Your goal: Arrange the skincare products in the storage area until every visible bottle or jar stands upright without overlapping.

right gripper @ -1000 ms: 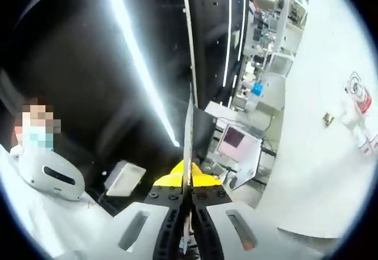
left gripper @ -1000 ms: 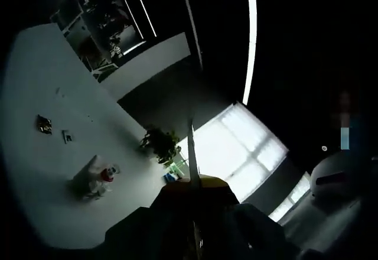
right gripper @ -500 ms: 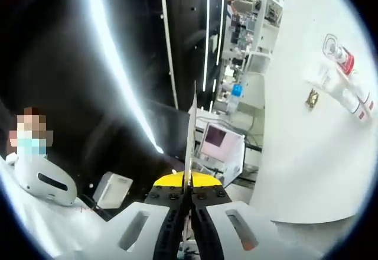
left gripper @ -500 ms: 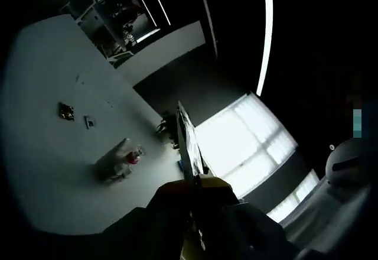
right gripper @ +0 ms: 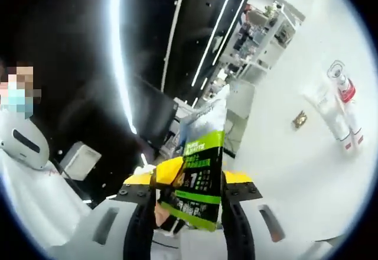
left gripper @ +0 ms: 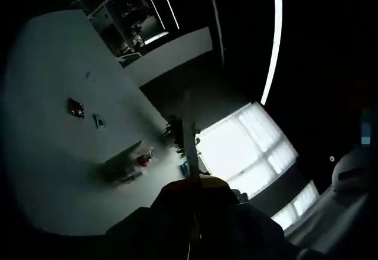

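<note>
The right tool pinches a flat green-and-black card with white printing, its face turned broadside to the camera at lower centre of the right gripper view; the tool's body is pale grey plastic with a yellow plate behind the card. In the left gripper view the left tool looks dark and is pressed on a thin card seen edge-on as a pale sliver at centre. The skincare products lie flat on the smooth white tabletop at the right of the right gripper view: long whitish tubes with red bands and a clear cap. The left gripper view shows them small and dim at centre left. A small gold-brown item lies near them.
</note>
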